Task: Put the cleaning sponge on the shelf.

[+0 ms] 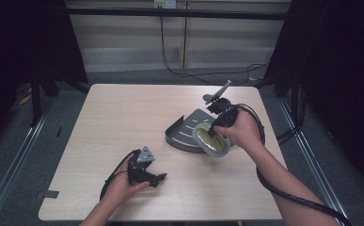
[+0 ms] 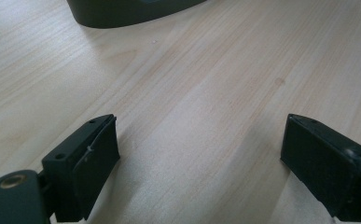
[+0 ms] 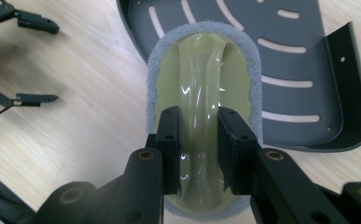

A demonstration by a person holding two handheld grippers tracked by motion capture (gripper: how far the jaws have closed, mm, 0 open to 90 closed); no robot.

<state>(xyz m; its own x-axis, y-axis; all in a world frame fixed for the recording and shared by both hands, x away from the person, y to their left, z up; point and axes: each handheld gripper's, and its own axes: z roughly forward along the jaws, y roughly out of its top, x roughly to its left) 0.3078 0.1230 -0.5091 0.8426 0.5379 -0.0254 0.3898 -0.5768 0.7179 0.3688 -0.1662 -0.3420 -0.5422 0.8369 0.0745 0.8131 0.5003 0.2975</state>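
- My right gripper (image 3: pixel 197 154) is clamped on the raised handle ridge of a scrubbing pad (image 3: pixel 201 84): one black jaw presses each side of the glossy, yellow-green ridge that runs down the pad's middle.
- In the high view my right gripper (image 1: pixel 213 134) points down over the pad (image 1: pixel 211 140), with my right hand (image 1: pixel 243 129) wrapped round it and its cable trailing back along my forearm.
- The pad is oval, its top a shiny translucent olive-yellow, edged all round by a fuzzy pale grey-blue rim.
- The pad lies partly over the near edge of a dark grey tray (image 3: pixel 308 70); its far end overlaps the tray floor, its near end is over bare wood.
- The tray (image 1: pixel 182 132) is a quarter-round shelf with long slots cut through its floor and a low upright wall along its straight sides. Apart from the pad overlapping it, nothing lies in it.
- My left gripper (image 1: pixel 157 179) rests low on the table (image 1: pixel 123 113) in my left hand (image 1: pixel 123 186), well apart from the tray and pad, towards the near left.
- Its jaws stand wide apart with only pale wood grain between them; my left gripper (image 2: pixel 199 154) grips nothing, and the tray's (image 2: pixel 122 11) dark wall shows ahead of it.
- In the right gripper view, the left gripper's (image 3: pixel 33 60) spread fingers sit beyond the pad, with clear tabletop between.
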